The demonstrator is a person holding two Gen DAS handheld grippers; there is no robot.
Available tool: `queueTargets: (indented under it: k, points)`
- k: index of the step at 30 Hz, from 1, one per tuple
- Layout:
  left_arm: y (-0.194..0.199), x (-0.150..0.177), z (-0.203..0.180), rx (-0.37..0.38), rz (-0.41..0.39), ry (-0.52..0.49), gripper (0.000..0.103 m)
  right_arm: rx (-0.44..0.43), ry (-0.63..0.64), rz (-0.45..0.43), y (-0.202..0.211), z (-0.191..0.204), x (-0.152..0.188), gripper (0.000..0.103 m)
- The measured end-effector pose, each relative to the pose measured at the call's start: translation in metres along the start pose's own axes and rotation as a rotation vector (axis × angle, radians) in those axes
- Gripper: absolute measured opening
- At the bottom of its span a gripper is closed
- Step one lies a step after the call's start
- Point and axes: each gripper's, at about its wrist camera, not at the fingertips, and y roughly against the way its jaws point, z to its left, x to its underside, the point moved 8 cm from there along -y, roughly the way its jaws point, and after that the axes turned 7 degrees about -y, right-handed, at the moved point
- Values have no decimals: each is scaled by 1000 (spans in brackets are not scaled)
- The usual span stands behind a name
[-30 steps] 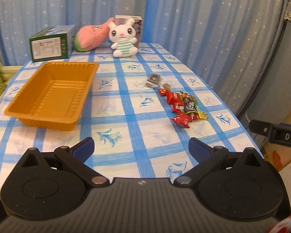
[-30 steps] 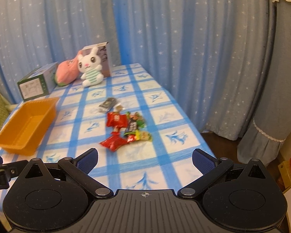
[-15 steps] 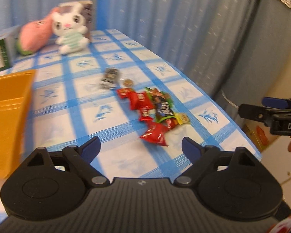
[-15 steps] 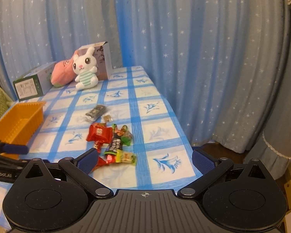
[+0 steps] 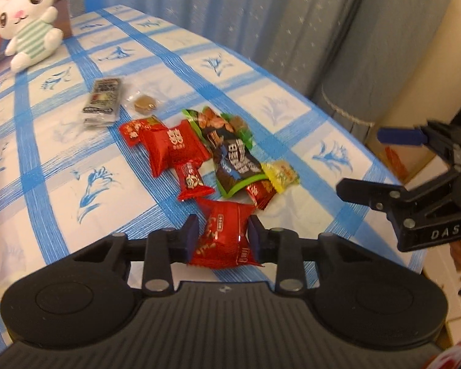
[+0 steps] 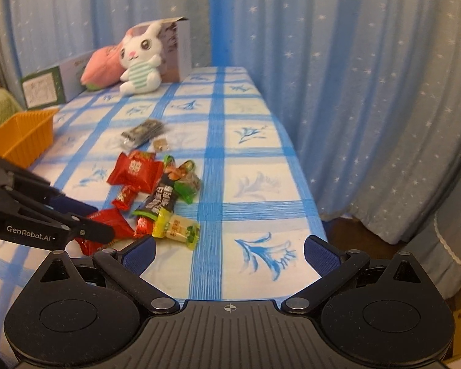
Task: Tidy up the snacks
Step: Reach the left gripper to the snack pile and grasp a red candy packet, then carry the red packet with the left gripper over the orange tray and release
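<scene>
A pile of snack packets lies on the blue checked tablecloth: a large red packet point(image 5: 175, 150) point(image 6: 135, 169), a dark and green one point(image 5: 239, 166), a yellow one point(image 5: 281, 172) point(image 6: 176, 229). My left gripper point(image 5: 222, 236) is down at the near end of the pile. Its jaws are closing, and both blue pads touch the sides of a red snack packet point(image 5: 222, 233) point(image 6: 116, 224) that still lies on the cloth. My right gripper point(image 6: 229, 252) point(image 5: 359, 162) hangs open and empty over the table's right front corner, just right of the yellow packet. The orange tray point(image 6: 21, 135) stands at the left.
A dark flat bar point(image 5: 103, 100) and a small round candy point(image 5: 144, 104) lie beyond the pile. A white plush rabbit point(image 6: 141, 58), a pink plush point(image 6: 103, 64) and boxes point(image 6: 43, 89) stand at the back. Starred curtains hang behind; the table's right edge point(image 6: 304, 184) drops off close by.
My left gripper swung right and down from the tray side to the pile, and its jaws went from wide open to closing on the red packet. The right gripper came down nearer the table.
</scene>
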Motion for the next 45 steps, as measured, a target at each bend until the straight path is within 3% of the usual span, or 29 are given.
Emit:
queueTargets:
  k: [7,10,15,20,26,30,32,40,45]
  points:
    - [12,17,15,-48,6,-5,24,-98,229,11,-25,29,2,102]
    - [25,27,24,-69,-3,14,24,-142,321,17,-36,42,2,84]
    - [44,36,38,-104,-21,52,24,-187,438,50,-57,50,4,72]
    - [59,42,45,-121,-39,89,24,-264,397,111,-62,49,3,49]
    - [70,44,47,-128,-54,111,23,-222,363,121,-49,50,9,29]
    - [79,45,46,-132,-67,117,23,-187,312,106,-37,48,13,23]
    - [85,45,46,-137,-75,122,23,-161,281,89,-29,47,11,12]
    - [118,46,56,-169,-124,151,23,-127,261,27,-3,66,-12,12]
    - [144,51,72,-199,-150,189,23,-165,282,-25,16,103,-37,12]
